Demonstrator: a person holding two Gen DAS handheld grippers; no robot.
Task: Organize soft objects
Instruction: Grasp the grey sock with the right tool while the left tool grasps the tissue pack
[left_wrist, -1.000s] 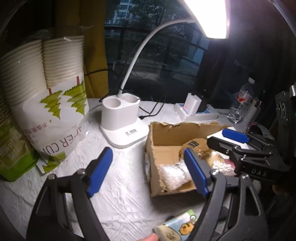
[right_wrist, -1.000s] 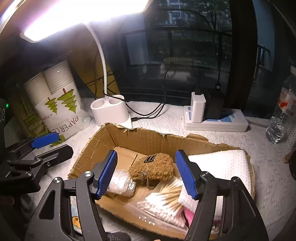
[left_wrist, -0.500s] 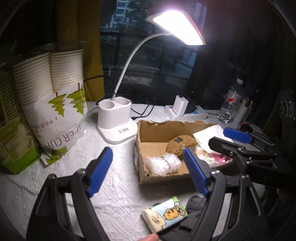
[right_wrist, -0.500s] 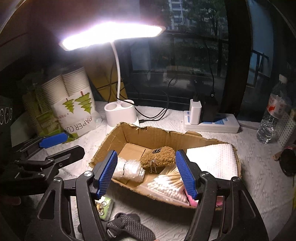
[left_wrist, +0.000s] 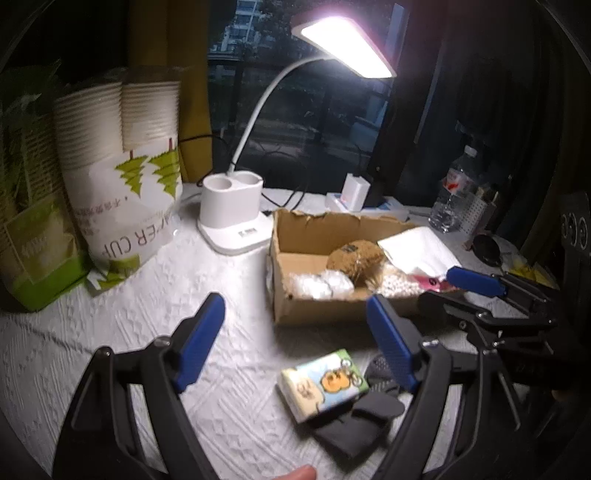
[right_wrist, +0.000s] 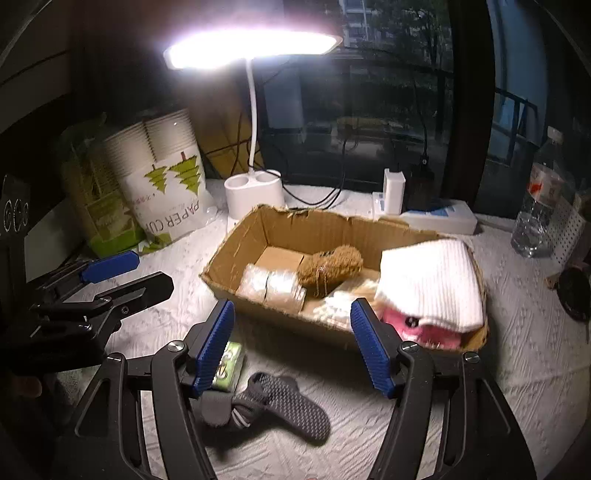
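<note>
A cardboard box (right_wrist: 295, 227) (left_wrist: 317, 314) on the white cloth holds a brown plush (right_wrist: 330, 264) (left_wrist: 356, 258), wrapped clear rolls (right_wrist: 271, 286) (left_wrist: 319, 284), cotton swabs (right_wrist: 334, 306), a white towel (right_wrist: 430, 280) (left_wrist: 415, 251) and a pink plush (right_wrist: 424, 330). In front of the box lie a grey sock (right_wrist: 284, 404) (left_wrist: 354, 417) and a cartoon tissue pack (left_wrist: 321, 384) (right_wrist: 227, 365). My left gripper (left_wrist: 295, 341) is open and empty above the cloth left of the pack. My right gripper (right_wrist: 291, 343) is open and empty above the sock.
A white desk lamp (right_wrist: 255, 192) (left_wrist: 232, 221) stands behind the box. A bag of paper cups (left_wrist: 125, 177) (right_wrist: 166, 184) and a green pack (left_wrist: 33, 236) are at the left. A power strip (right_wrist: 424, 218) and water bottle (right_wrist: 539, 206) stand at back right.
Both grippers have pulled back and up from the box. The sock and tissue pack in front of the box have come into view. Both stay open.
</note>
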